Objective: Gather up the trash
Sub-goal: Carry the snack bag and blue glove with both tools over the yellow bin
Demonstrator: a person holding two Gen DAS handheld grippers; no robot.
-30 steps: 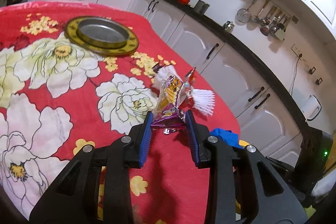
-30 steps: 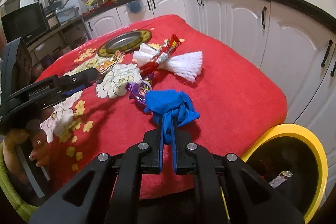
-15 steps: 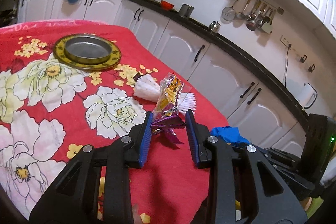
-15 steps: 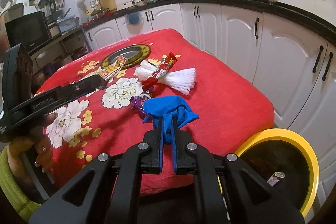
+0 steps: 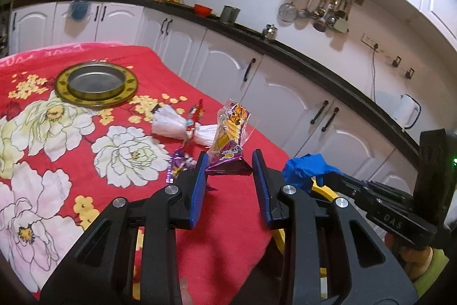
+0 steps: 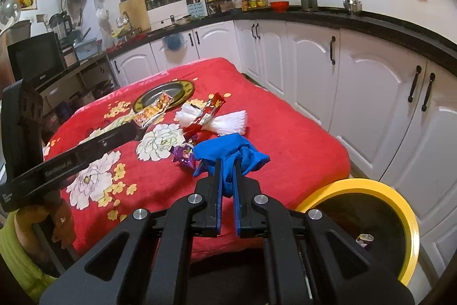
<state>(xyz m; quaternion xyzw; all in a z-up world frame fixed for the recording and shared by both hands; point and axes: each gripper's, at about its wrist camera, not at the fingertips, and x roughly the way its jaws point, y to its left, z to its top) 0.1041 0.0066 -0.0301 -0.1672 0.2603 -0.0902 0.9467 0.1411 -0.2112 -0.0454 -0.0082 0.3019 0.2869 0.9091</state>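
Left wrist view. Left tongs (image 5: 228, 166): standing partly open, the blue pads pressing on the purple base of a yellow-and-purple snack wrapper (image 5: 230, 133), which is rising upright between them, clear of the red floral cloth on the desk (image 5: 85, 162). Just ahead and left of the tongs, a small purple wrapper (image 5: 178, 166) is lying on the cloth. Farther ahead, a white fringed bundle (image 5: 171, 125) is lying with a red wrapper (image 5: 197, 112) across it. Well ahead and left, a round metal plate with a gold rim (image 5: 95, 83) is sitting on the cloth. To the right of the tongs, the right tongs (image 5: 320, 176) are carrying a crumpled blue glove (image 5: 307, 169).

Right wrist view. Right tongs (image 6: 226, 175): pads nearly meeting, clamping the blue glove (image 6: 231, 153), which is bunching out ahead of the fingertips above the desk (image 6: 285, 139). Just ahead and left, the purple wrapper (image 6: 184, 155) is lying on the cloth; beyond it, the red wrapper (image 6: 204, 115) and white bundle (image 6: 225, 122). Far left, the left tongs (image 6: 137, 123) are holding the snack wrapper (image 6: 152, 110). Below and right of the tongs, a yellow-rimmed bin (image 6: 408, 213) is standing beside the desk, a scrap of trash inside.
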